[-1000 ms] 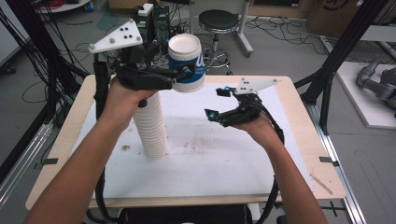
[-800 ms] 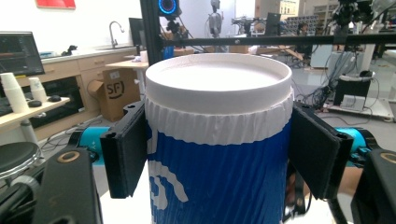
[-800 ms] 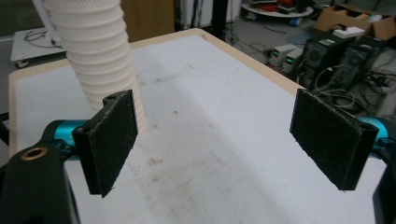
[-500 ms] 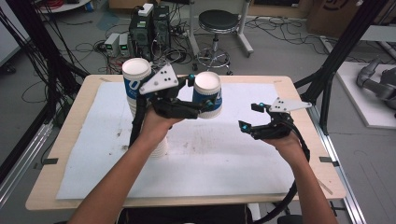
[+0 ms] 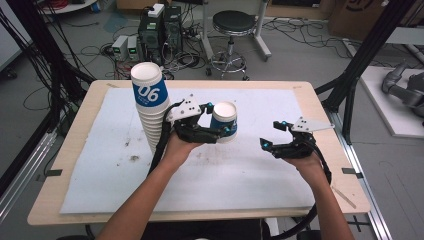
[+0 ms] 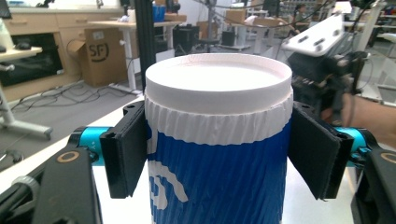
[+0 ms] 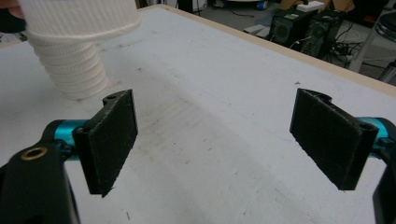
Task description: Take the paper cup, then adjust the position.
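Left gripper [image 5: 216,119] clamps ribbed blue paper cup [image 6: 217,154]; right gripper [image 5: 272,135] wide.

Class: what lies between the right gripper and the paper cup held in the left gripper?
Only bare white table mat separates the right gripper from the paper cup, per the high view.

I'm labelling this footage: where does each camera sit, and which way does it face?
High view: above the table, looking down; both forearms, left gripper, right gripper.
Left gripper view: along its jaws, clamping the blue-and-white ribbed paper cup.
Right gripper view: along open jaws, toward the white cup stack.
Shared: the stack.
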Demonstrator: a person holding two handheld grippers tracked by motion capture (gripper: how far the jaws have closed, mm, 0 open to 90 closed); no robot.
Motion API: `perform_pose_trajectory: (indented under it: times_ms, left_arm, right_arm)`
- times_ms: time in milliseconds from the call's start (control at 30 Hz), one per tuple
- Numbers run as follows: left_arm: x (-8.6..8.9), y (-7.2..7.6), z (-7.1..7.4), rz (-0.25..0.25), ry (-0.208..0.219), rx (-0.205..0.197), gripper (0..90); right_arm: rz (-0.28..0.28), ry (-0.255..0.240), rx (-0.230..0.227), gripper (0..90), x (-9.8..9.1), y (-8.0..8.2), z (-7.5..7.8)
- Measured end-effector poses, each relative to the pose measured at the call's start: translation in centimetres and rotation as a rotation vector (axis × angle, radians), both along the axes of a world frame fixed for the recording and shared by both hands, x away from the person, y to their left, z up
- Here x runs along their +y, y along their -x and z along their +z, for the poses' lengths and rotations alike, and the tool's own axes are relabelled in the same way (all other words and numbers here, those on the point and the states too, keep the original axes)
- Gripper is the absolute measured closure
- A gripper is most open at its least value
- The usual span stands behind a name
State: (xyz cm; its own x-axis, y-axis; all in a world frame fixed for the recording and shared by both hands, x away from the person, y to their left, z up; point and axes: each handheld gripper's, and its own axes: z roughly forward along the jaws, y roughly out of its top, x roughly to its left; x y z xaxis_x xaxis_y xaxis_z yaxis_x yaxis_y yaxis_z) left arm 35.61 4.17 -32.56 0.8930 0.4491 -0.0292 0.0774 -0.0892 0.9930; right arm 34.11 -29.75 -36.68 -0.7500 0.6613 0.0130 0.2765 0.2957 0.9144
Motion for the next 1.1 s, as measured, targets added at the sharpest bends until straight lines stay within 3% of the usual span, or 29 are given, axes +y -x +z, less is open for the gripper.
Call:
perform_pose_trajectory:
  times_ms: [133,167,433,600,733,1100]
  left_arm:
    - [0.2,-0.1,-0.4,0.011,-0.006,0.003,26.7]
    - [0.2,-0.2,-0.6,0.009,-0.013,0.005,26.7]
    - [0.2,-0.1,-1.2,-0.001,-0.02,0.014,26.6]
    - [0.3,-0.1,-1.3,-0.032,-0.031,0.013,26.7]
    - [0.3,0.1,-1.3,-0.061,-0.03,0.009,26.7]
    - [0.7,0.6,-1.7,-0.083,-0.003,0.023,26.8]
  right_arm:
    - [0.015,-0.005,0.004,15.4,0.1,0.4,-0.2]
    - [0.031,-0.026,-0.02,15.4,0.1,0.8,-0.1]
    - [0.073,-0.067,-0.037,15.4,0.7,1.7,0.1]
    - [0.159,-0.108,-0.034,15.3,2.4,2.0,0.1]
    - [0.206,-0.104,-0.029,15.4,3.7,2.2,0.1]
    - [0.274,-0.115,-0.013,15.3,6.4,1.8,0.0]
